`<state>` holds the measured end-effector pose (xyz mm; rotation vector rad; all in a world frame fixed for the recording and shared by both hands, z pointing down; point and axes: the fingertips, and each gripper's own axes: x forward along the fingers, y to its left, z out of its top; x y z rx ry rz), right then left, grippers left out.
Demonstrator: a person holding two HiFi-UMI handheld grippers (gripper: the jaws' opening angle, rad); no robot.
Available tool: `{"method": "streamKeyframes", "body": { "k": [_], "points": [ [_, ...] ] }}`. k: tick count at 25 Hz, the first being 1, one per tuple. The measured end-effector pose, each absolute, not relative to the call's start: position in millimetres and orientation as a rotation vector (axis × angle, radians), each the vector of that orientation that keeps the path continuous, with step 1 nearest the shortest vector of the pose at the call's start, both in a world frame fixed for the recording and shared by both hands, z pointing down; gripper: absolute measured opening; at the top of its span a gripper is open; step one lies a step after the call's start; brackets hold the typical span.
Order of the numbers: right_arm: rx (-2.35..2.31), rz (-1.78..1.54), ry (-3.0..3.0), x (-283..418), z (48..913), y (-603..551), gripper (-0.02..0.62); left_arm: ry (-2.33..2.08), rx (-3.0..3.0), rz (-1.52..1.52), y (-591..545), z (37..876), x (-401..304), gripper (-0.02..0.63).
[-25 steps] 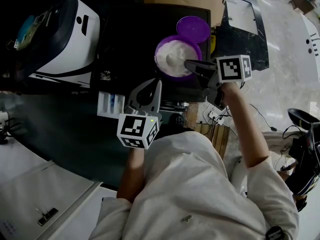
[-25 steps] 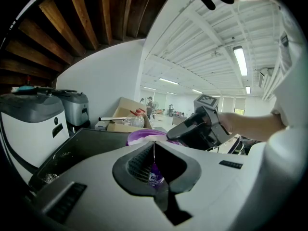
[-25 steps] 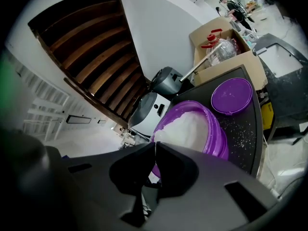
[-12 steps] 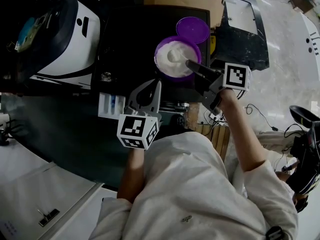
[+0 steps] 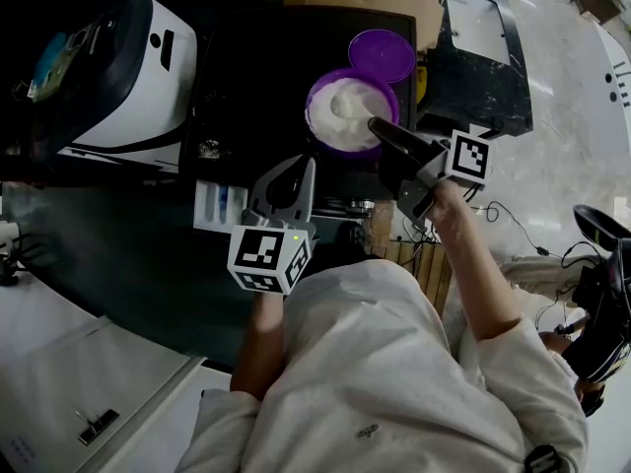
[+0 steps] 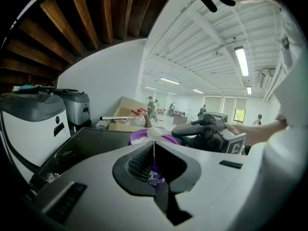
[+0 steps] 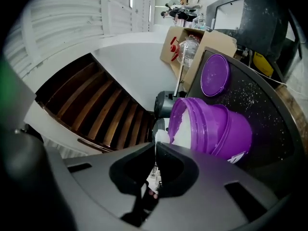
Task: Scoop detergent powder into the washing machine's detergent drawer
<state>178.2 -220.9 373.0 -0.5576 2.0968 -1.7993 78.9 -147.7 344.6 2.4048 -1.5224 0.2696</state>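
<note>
The dark counter (image 5: 256,87) carries a purple detergent tub (image 5: 310,106) heaped with white powder (image 5: 345,116). White print on the tub's side is too small to read. Its purple lid (image 5: 382,55) lies flat at the tub's 1 o'clock. The white detergent drawer (image 5: 217,205) stands open at the tub's 7 o'clock. At the drawer's 3 o'clock, the left gripper (image 5: 311,166) is closed to a slit. The right gripper (image 5: 375,123), also pinched together, has its tips at the tub's 5 o'clock rim.
</note>
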Motion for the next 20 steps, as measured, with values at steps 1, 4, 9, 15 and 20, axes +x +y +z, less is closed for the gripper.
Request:
{"method": "streamKeyframes", "body": {
  "k": [1,4,9,15,20],
  "points": [
    [-0.55,-1.803,2.084,178,374,-221,0.011,-1.523,2.402,0.268,-148,345,79,0.02],
    [-0.52,-1.81,2.024,179,374,-221,0.011,-1.527,2.392,0.267,-149,347,79,0.02],
    [-0.477,-1.802,1.984,182,372,-218,0.011,-1.534,2.381,0.265,-148,351,80,0.02],
    [-0.429,-1.787,1.972,181,363,-212,0.011,-1.537,2.38,0.271,-142,352,83,0.02],
    [-0.398,-1.761,2.009,173,355,-202,0.011,-1.556,2.372,0.258,-137,351,76,0.02]
  ]
}}
